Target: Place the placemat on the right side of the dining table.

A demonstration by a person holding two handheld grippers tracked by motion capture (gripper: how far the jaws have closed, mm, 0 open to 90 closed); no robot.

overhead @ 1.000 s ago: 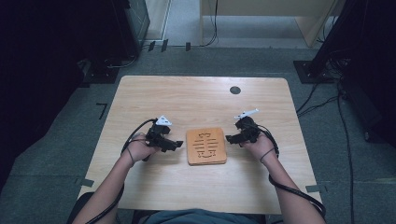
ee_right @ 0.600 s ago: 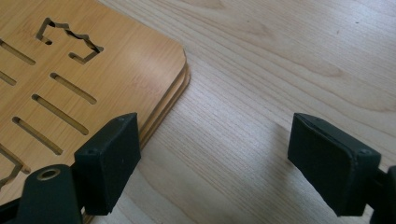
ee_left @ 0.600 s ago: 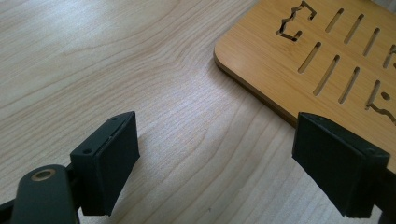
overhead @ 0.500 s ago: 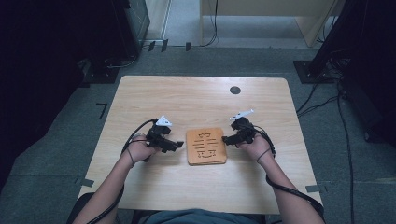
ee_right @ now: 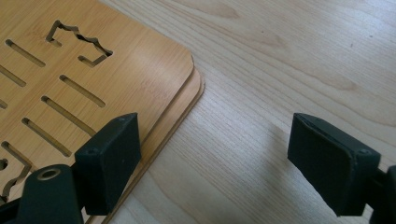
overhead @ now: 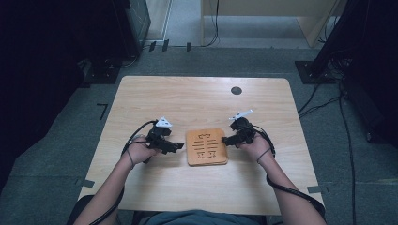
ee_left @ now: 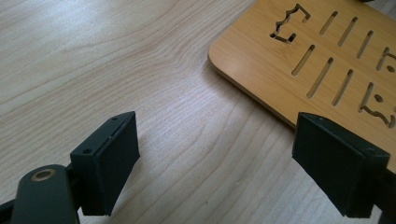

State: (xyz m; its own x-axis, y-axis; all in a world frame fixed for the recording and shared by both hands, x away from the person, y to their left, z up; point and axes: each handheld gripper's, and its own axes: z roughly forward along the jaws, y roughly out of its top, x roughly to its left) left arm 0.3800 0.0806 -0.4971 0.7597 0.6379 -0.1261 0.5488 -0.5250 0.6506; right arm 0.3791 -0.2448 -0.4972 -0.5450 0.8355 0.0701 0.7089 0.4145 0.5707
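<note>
Two grippers stand at the two sides of one wooden board (overhead: 206,147), which lies flat on the near middle of the table (overhead: 197,101). The board is a warm brown colour, with rounded corners and with thin slots and some jagged shapes cut through it. In the right gripper view it looks like two thin boards, one on top of the other, with the lower edge showing a little beyond the upper one.

The left gripper (overhead: 176,147) is just beside the left edge of the board, low over the table. Its jaws are wide apart with nothing between them; in the left gripper view one jaw is over the bare table and the other one is over the edge of the board (ee_left: 322,56).

The right gripper (overhead: 226,140) is at the right edge of the board. Its jaws are also spread wide and hold nothing. In the right gripper view one jaw stands over the board (ee_right: 88,79) near its rounded corner, and the other over the table (ee_right: 289,60).

A small dark round spot (overhead: 236,90) is on the far right part of the table, well apart from the board.
</note>
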